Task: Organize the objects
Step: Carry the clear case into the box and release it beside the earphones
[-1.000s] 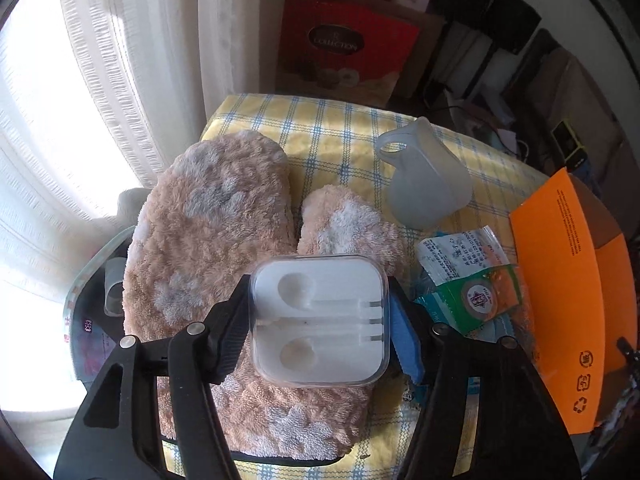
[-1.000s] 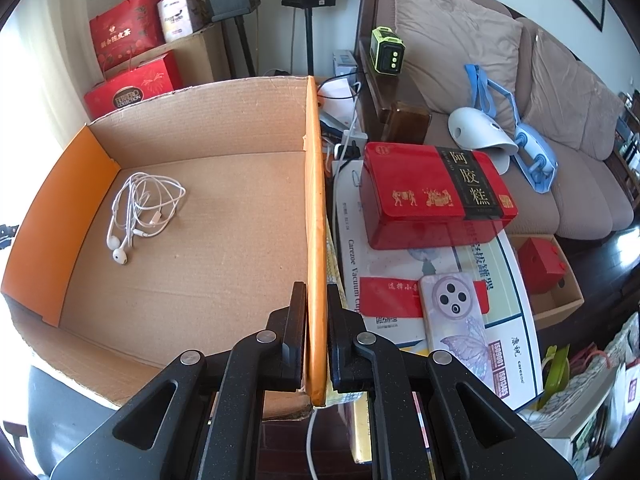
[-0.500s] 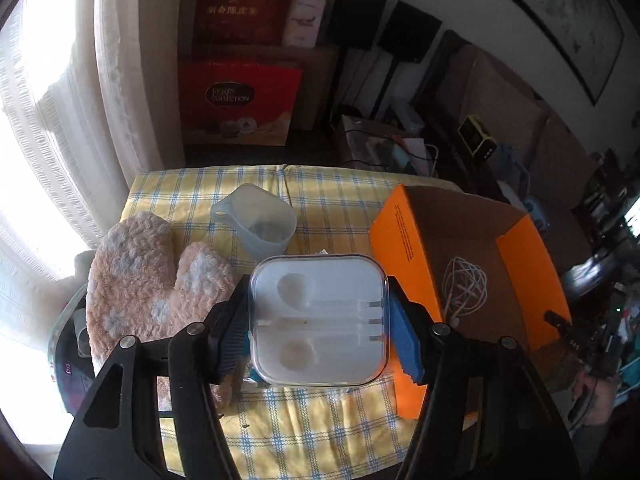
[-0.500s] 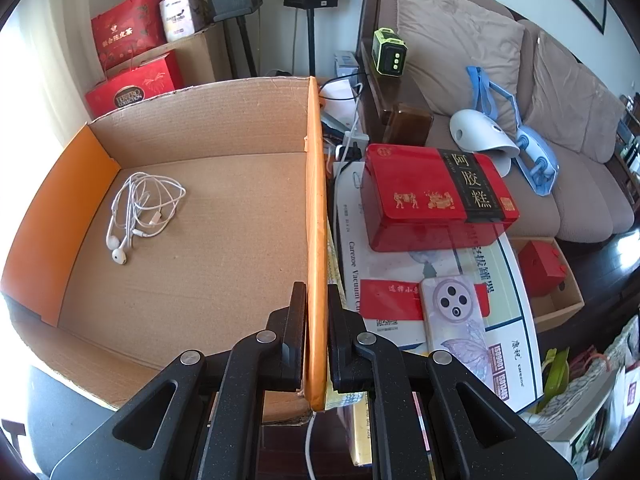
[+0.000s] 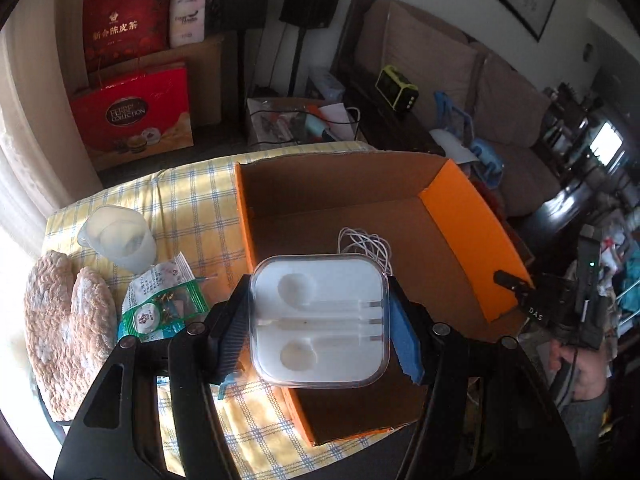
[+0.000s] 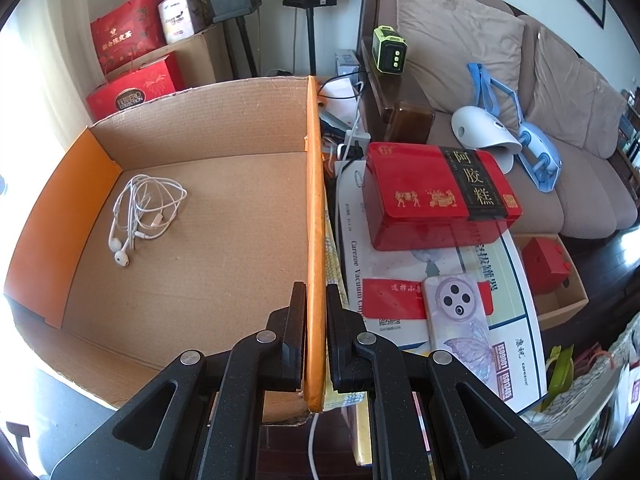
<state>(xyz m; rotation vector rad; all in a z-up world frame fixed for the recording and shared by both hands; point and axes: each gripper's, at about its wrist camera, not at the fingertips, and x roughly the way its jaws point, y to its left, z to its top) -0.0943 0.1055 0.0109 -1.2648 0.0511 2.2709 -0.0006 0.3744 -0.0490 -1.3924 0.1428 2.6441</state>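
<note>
Our left claw (image 5: 320,316), its jaws half spread and clamped on the clear earphone case (image 5: 320,316), has swung from over the fuzzy mitten (image 5: 68,332) to above the cardboard box (image 5: 460,216) — we judge the drop comes next. Our right claw (image 6: 316,340) stays pinched shut on the box's orange wall (image 6: 314,200). Only the right view shows the earphones (image 6: 140,208) whole; only the left shows the case and the checked tablecloth (image 5: 192,200).

White earphone case (image 5: 320,320), orange-sided brown cardboard box (image 5: 472,232), yellow-and-blue checked tablecloth (image 5: 196,204).
</note>
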